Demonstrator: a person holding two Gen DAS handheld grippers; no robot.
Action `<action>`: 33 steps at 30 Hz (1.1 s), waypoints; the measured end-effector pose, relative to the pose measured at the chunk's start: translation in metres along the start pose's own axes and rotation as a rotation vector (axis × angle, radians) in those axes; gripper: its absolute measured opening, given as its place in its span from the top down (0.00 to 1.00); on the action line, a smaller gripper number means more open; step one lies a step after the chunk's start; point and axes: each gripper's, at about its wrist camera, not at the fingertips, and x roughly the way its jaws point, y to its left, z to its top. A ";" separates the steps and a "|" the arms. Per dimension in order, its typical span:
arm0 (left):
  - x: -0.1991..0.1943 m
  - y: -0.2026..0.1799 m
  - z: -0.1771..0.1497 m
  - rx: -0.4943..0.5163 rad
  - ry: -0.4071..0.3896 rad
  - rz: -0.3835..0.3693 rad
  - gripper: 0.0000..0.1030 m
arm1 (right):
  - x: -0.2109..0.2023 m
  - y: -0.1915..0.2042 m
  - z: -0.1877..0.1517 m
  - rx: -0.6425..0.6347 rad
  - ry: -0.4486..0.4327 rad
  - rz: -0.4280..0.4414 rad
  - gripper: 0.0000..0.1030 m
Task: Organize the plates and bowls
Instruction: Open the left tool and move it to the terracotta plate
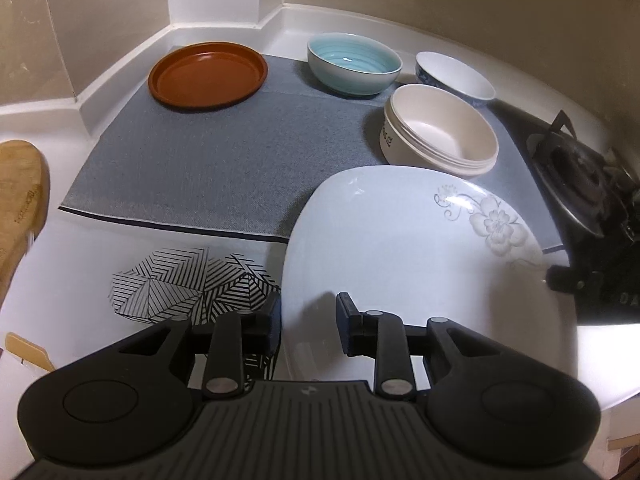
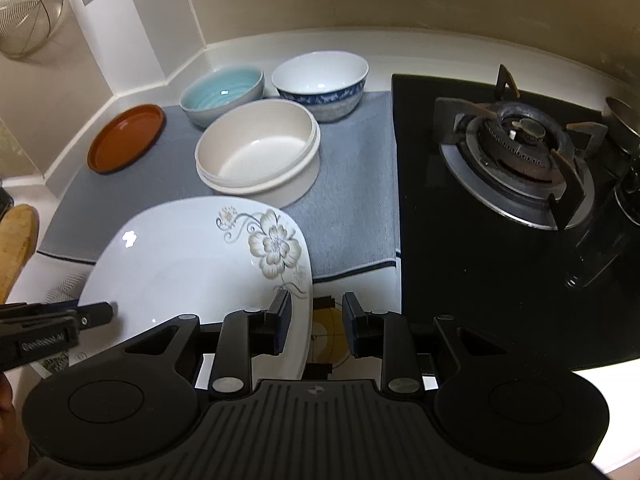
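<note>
White flowered plate point(image 1: 400, 248) seen at lower centre, raised over counter edge, overlapping grey mat point(image 1: 192, 168).
Left gripper point(image 1: 309, 324): fingers apart, straddling plate rim; pad contact cannot be told.
Right gripper point(image 2: 316, 326): same at opposite rim.
Brown plate point(image 1: 208, 74) upper left, alone.
Three bowls, upper centre of frame, unstacked: teal bowl point(image 1: 354, 62), blue-patterned bowl point(image 2: 320, 80), cream bowl point(image 1: 440, 132).
Judgement: early stage; stacking of plates and bowls all outstanding.

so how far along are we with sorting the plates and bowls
Looks early. On the grey mat sit a brown plate and three separate bowls: teal, blue-patterned, cream, none stacked. In hand: both grippers straddle the white floral plate's edges, left gripper and right gripper, jaws not closed. Left: placing it, grouping bowls.
</note>
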 end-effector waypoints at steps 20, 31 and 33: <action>0.002 0.001 0.000 -0.010 -0.009 0.045 0.80 | 0.020 0.004 -0.011 -0.043 0.081 0.123 0.75; -0.001 0.028 0.005 -0.058 0.003 0.052 0.79 | 0.028 0.027 -0.004 -0.093 0.095 0.164 0.72; 0.001 0.034 0.009 -0.066 0.008 0.027 0.79 | 0.029 0.032 -0.004 -0.111 0.099 0.152 0.70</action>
